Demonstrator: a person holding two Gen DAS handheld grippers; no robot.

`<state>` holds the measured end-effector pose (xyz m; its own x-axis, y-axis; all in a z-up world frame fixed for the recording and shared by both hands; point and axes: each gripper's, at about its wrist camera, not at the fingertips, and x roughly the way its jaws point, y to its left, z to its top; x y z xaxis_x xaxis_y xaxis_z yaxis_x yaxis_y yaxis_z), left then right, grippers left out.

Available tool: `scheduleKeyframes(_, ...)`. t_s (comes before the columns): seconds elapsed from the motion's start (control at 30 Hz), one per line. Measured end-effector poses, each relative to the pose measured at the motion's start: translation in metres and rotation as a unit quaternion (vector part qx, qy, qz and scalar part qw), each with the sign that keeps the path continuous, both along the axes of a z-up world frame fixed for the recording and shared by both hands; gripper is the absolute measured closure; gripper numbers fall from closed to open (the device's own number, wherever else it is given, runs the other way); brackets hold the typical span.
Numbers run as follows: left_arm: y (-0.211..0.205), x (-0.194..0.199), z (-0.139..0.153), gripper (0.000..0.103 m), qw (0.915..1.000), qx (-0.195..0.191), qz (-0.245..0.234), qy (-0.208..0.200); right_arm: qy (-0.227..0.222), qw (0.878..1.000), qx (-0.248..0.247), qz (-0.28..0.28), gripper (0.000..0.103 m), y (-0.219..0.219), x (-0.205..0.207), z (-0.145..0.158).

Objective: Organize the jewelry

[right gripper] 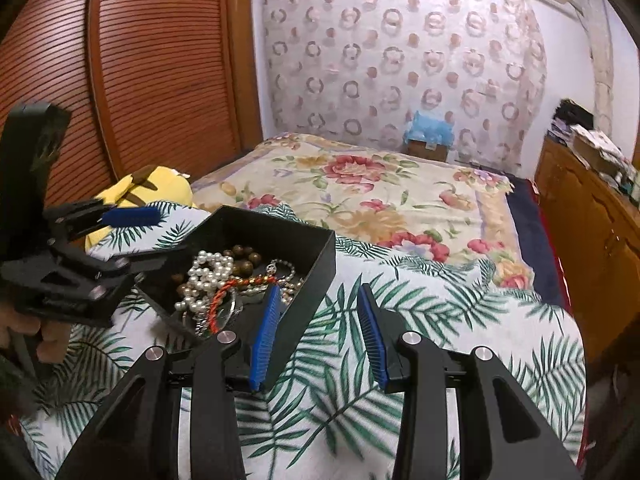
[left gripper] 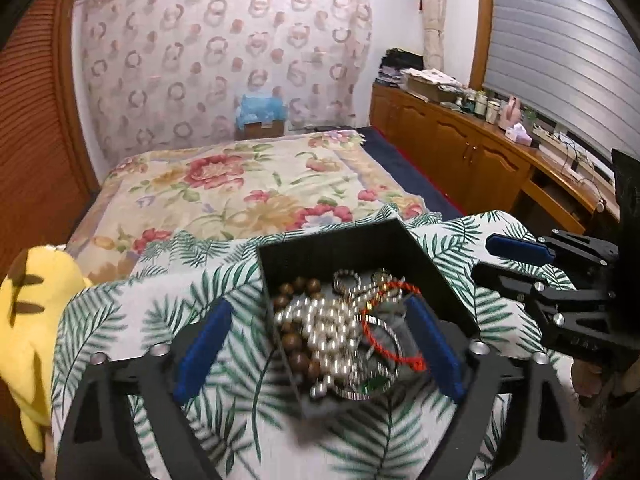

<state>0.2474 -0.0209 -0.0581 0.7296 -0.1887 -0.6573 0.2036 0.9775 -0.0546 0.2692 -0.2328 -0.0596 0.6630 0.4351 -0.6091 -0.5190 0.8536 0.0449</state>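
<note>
Square black plastic box (left gripper: 340, 246) of tangled jewelry sits corner-forward on the palm-leaf printed cloth (left gripper: 120, 312). Left tongs (left gripper: 318, 350) spread open, straddling its near wall. Right tongs (right gripper: 318, 334) open, apparently straddling the right wall.

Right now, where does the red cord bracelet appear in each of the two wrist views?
Left wrist view: red cord bracelet lies right of centre inside the black box, beside the pearls.
Right wrist view: it lies lower left, at the box's near corner.
Shared landmark: the yellow plush toy.
</note>
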Motion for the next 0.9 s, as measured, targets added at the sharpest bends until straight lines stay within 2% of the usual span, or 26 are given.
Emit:
scheduleKeyframes(0.03, 0.002, -0.006, 0.001, 0.011, 1.0000, 0.000, 0.005, -0.001, 0.003, 1.000, 0.006, -0.004, 0.060, 0.000, -0.004, 0.001)
scheduleKeyframes(0.1, 0.005, -0.018, 0.002, 0.009, 0.9999, 0.005, 0.016, -0.002, 0.004, 1.000, 0.015, -0.013, 0.050, -0.002, -0.012, 0.003)
scheduleKeyframes(0.27, 0.012, -0.052, 0.008, 0.008, 0.9989, 0.013, 0.046, -0.005, -0.009, 0.999, 0.018, -0.036, 0.034, -0.002, -0.034, 0.012)
scheduleKeyframes(0.37, 0.018, -0.069, 0.017, 0.008, 0.9981, 0.012, 0.057, -0.021, -0.023, 0.998, 0.031, -0.049, 0.030, -0.006, -0.055, 0.023)
scheduleKeyframes(0.57, 0.024, -0.104, 0.036, 0.008, 0.9966, 0.005, 0.068, -0.046, -0.054, 0.995, 0.048, -0.066, 0.004, -0.014, -0.095, 0.044)
scheduleKeyframes(0.9, 0.017, -0.158, 0.052, 0.008, 0.9943, 0.005, 0.066, -0.084, -0.081, 0.989, 0.065, -0.101, 0.002, -0.030, -0.143, 0.058)
